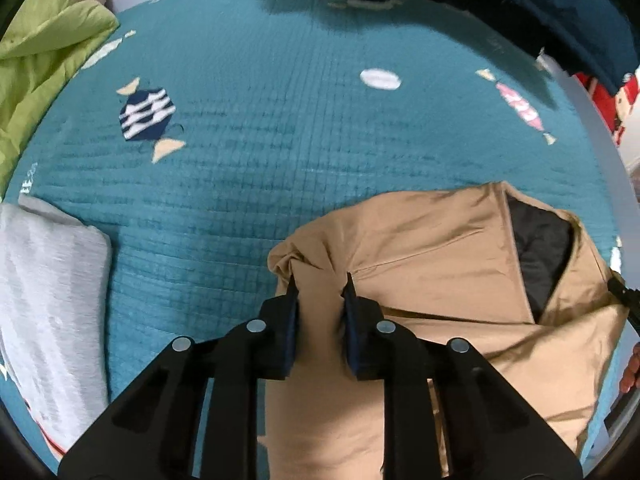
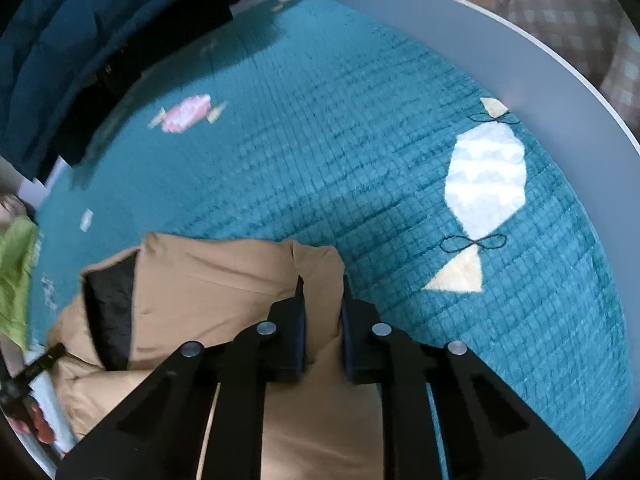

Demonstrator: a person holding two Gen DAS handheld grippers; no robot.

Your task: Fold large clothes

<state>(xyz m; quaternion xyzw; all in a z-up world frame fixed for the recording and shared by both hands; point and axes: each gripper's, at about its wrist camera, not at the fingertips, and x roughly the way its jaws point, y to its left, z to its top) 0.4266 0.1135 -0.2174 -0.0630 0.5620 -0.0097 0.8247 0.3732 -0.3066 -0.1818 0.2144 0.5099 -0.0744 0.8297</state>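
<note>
A teal quilted bedspread [image 1: 260,184] with candy patterns covers the bed. On its near part lies the tan jacket [image 1: 432,248], crumpled, its dark lining showing. The left gripper [image 1: 320,292] and the right gripper [image 2: 322,292] each pinch a fold of it. Only the left view shows a grey folded cloth [image 1: 44,292] left of the jacket; beyond it, a green blanket [image 1: 44,48].

Both claws look alike: the left claw [image 1: 320,284] and right claw [image 2: 322,286] have matte black angular arms, round silver rivets, and what seem to be dark blue finger pads [image 1: 290,332].
</note>
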